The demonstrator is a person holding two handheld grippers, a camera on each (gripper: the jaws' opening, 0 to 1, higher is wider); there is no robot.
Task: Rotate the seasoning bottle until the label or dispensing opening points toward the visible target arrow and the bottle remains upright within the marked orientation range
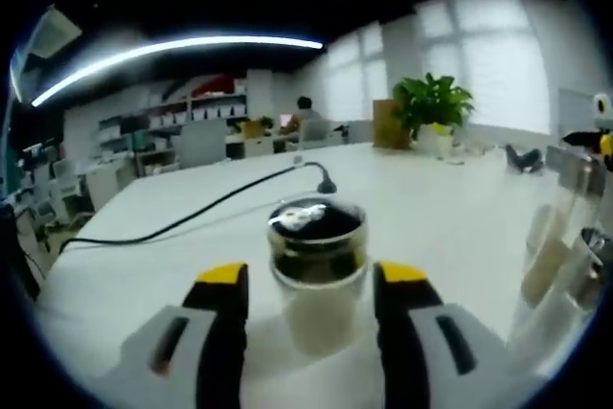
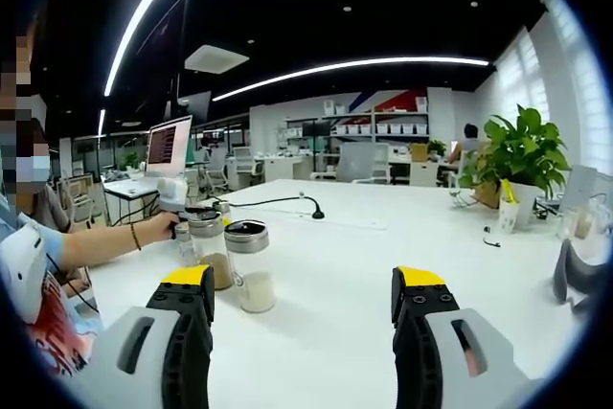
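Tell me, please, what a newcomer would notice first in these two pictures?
First, the seasoning bottle with the dark lid, upright on the white table between the open jaws of the left gripper. Next, the open right gripper over bare table, and the leafy potted plant toward the far edge.

In the left gripper view, the lower part of the seasoning bottle (image 1: 317, 270) is hidden between the jaws, and no label or opening direction can be read on its dark lid. Whether the jaws touch it cannot be told. At the right edge, pale upright objects (image 1: 556, 261) are blurred and cut off. In the right gripper view, a third small bottle (image 2: 183, 239) is mostly covered by the taller jar (image 2: 208, 249).
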